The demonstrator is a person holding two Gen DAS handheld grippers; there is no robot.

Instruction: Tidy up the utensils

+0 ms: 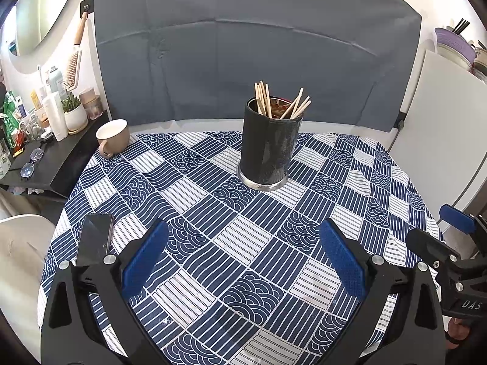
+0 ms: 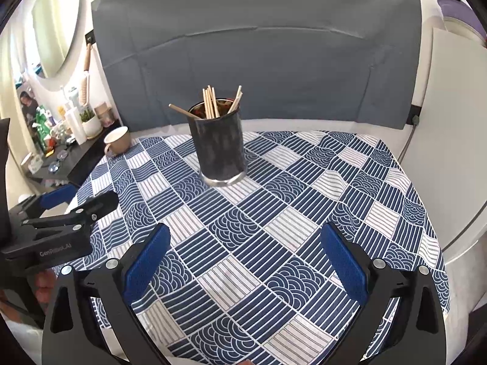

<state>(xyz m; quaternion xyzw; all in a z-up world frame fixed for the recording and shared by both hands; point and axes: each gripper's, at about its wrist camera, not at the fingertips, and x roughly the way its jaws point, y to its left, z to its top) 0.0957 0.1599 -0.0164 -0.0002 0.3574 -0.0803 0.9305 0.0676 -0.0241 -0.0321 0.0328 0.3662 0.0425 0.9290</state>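
Observation:
A black cylindrical holder (image 1: 268, 143) with a steel base stands upright on the blue-and-white patterned tablecloth (image 1: 231, 243), toward the far middle. Several wooden chopsticks (image 1: 264, 99) stick up out of it. It also shows in the right wrist view (image 2: 219, 146) with its chopsticks (image 2: 210, 102). My left gripper (image 1: 243, 252) is open and empty, well short of the holder. My right gripper (image 2: 245, 255) is open and empty too, over the near part of the table. Each gripper shows at the edge of the other's view: the right one (image 1: 438, 228), the left one (image 2: 82, 196).
A beige mug (image 1: 111, 137) stands at the table's far left corner. A dark phone (image 1: 94, 238) lies near the left edge. A black side shelf (image 1: 54, 158) with bottles, a plant and glasses is at the left. A white cabinet (image 1: 441, 127) stands at the right.

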